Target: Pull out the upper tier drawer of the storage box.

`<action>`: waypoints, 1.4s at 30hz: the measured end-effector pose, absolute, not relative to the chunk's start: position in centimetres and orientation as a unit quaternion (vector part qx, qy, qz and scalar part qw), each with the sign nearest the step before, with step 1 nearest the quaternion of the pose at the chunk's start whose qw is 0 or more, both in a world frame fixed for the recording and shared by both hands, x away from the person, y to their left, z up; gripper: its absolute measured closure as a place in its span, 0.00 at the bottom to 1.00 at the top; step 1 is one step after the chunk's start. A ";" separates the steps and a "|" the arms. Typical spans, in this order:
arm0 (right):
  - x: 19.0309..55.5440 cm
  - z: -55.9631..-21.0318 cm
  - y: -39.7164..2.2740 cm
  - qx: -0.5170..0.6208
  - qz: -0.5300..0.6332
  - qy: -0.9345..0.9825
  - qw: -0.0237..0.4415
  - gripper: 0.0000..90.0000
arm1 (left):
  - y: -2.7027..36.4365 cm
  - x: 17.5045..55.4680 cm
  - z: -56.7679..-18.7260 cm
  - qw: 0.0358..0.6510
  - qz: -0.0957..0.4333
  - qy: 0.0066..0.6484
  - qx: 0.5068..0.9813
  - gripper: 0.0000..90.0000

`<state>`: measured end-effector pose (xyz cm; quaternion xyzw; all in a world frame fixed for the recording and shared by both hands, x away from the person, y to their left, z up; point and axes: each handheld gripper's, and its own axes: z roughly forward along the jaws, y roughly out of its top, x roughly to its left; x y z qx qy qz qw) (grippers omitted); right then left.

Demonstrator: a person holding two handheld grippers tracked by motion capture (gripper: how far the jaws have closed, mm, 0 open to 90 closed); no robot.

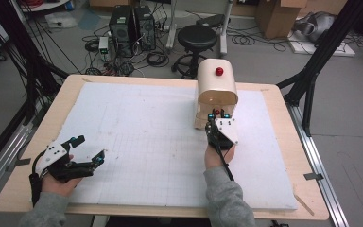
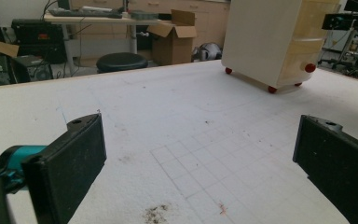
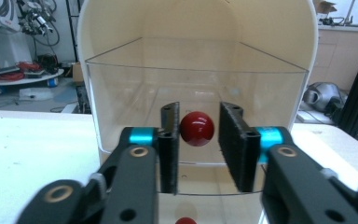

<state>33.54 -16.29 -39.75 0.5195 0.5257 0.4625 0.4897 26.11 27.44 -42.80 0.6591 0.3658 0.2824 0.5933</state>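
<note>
Fingers (image 3: pixel 170 140) of the right gripper (image 3: pixel 197 140) were seen in its own view drawn close on either side of a round, glossy red knob (image 3: pixel 196 128) on a clear drawer front; whether the pads pressed it could not be told. From the high view, the cream, arch-topped drawer cabinet (image 1: pixel 216 87) was shown at the bench's (image 1: pixel 274 94) far right. The left gripper (image 2: pixel 200 163) was held wide apart over white gridded foam (image 2: pixel 191 116), well apart from the cabinet.
</note>
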 end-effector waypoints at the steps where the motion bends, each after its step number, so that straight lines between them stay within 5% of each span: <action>1: 33.5 -39.8 -16.3 0.518 0.461 0.527 0.491 0.79 | 27.4 26.1 -42.8 0.593 0.283 0.366 0.659 0.03; 42: 30.9 -39.4 -16.0 0.513 0.465 0.530 0.491 0.82 | 27.1 26.3 -42.9 0.596 0.277 0.365 0.659 0.03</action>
